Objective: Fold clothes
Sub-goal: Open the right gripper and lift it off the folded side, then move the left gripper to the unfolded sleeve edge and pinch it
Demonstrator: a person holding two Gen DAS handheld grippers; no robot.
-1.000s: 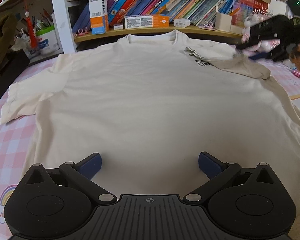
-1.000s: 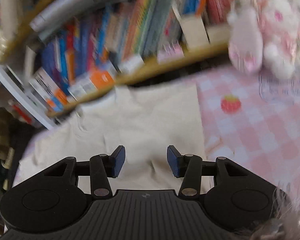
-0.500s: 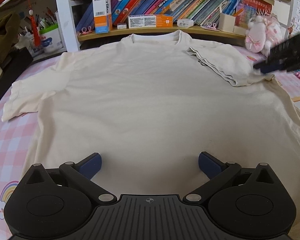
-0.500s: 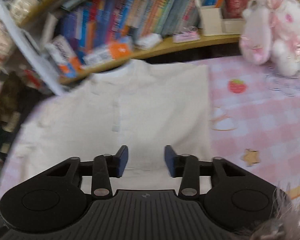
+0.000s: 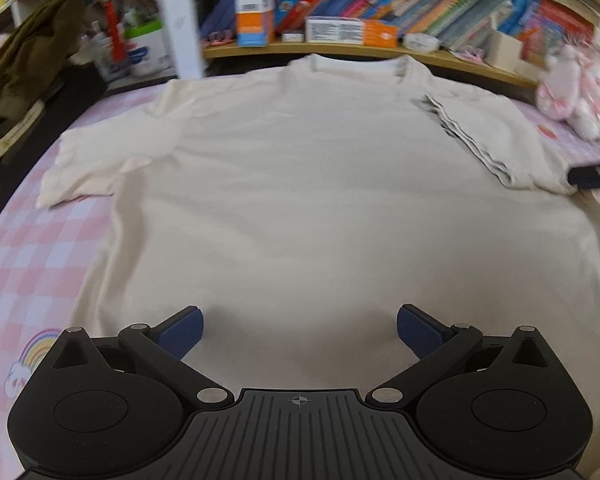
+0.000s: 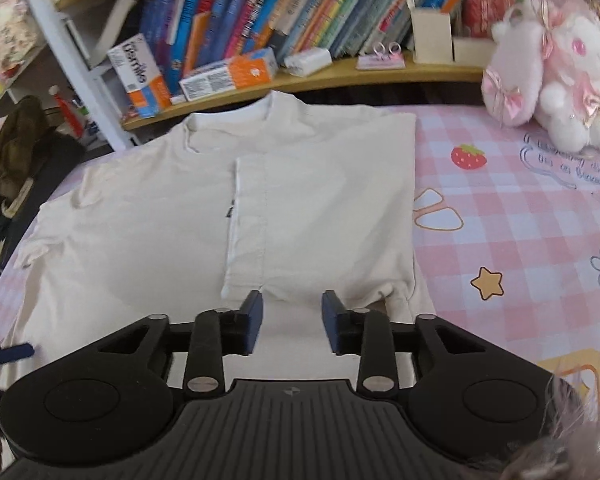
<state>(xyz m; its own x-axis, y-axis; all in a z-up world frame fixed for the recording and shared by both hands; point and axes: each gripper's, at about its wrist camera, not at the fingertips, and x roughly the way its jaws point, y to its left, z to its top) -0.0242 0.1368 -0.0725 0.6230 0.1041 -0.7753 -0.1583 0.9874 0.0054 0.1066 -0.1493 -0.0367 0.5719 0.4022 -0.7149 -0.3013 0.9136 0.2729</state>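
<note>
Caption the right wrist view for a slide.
Right gripper, jaws empty, above a cream T-shirt whose sleeve lies folded inward.

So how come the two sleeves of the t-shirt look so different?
The right sleeve is folded in, lying on top of the shirt's body; the left sleeve is spread out flat onto the pink checked cloth. The right sleeve's hem runs across the chest; the left sleeve's hem points off to the side. Both are short, cream, and part of one t-shirt.
</note>
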